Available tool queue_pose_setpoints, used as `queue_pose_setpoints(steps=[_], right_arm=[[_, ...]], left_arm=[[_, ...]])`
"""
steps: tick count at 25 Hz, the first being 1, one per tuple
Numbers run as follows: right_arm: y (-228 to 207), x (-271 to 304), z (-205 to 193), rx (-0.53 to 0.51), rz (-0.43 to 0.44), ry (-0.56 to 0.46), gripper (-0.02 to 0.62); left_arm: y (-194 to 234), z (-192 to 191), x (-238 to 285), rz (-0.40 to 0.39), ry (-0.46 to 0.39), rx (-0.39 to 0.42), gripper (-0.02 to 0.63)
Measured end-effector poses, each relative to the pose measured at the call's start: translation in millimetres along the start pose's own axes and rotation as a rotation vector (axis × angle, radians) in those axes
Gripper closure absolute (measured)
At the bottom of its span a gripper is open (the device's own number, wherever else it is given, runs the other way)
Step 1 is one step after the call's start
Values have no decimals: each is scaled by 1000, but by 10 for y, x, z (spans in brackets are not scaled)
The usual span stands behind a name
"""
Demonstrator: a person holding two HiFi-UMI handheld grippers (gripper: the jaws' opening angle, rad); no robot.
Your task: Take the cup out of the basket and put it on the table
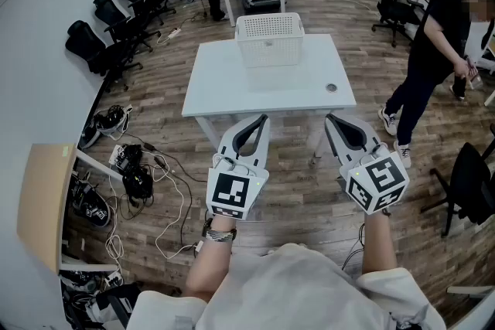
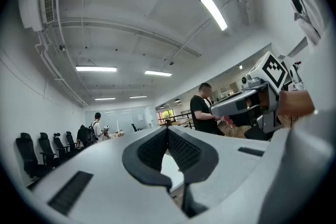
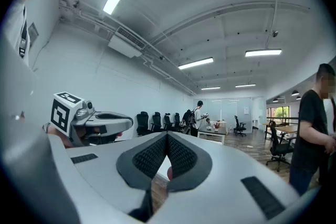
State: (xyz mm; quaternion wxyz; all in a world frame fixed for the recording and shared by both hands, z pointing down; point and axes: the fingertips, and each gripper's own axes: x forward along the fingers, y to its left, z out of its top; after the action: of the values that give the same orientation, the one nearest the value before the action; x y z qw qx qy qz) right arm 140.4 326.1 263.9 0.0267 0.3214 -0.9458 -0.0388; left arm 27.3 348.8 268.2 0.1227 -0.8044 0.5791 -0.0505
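A white latticed basket (image 1: 269, 39) stands at the far edge of the white table (image 1: 232, 89). No cup shows in any view; the basket's inside is hidden from me. My left gripper (image 1: 263, 119) (image 2: 168, 130) is held in the air short of the table's near edge, jaws shut with nothing between them. My right gripper (image 1: 329, 118) (image 3: 167, 137) hangs beside it at the same height, also shut and empty. Each gripper view points up at the ceiling and catches the other gripper at its side: the right gripper (image 2: 247, 103) and the left gripper (image 3: 100, 121).
A small round grommet (image 1: 331, 87) sits on the table's right side. A person in black (image 1: 433, 50) walks at the right. Black office chairs (image 1: 116, 27) line the left wall, cables (image 1: 147, 182) lie on the floor, and another chair (image 1: 472, 189) stands right.
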Motion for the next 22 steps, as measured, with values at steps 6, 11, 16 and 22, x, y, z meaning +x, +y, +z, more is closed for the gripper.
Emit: queue_pose_setpoints(steps=[6,11,16,22], right_arm=[[-106,-74,9,40,8,-13,578],[-233,-131,-53,45,11,-10,578],[-323,-193,-56,39,57,-3,578],[-432,-176,-135,46,100,11,578]], left_arm=[[-85,51,66,2,5,2,603],[-174,21,133,11,19,3,603],[-285,40,197,35,26,9,603],[-333,-23,302,64,40,4,603]])
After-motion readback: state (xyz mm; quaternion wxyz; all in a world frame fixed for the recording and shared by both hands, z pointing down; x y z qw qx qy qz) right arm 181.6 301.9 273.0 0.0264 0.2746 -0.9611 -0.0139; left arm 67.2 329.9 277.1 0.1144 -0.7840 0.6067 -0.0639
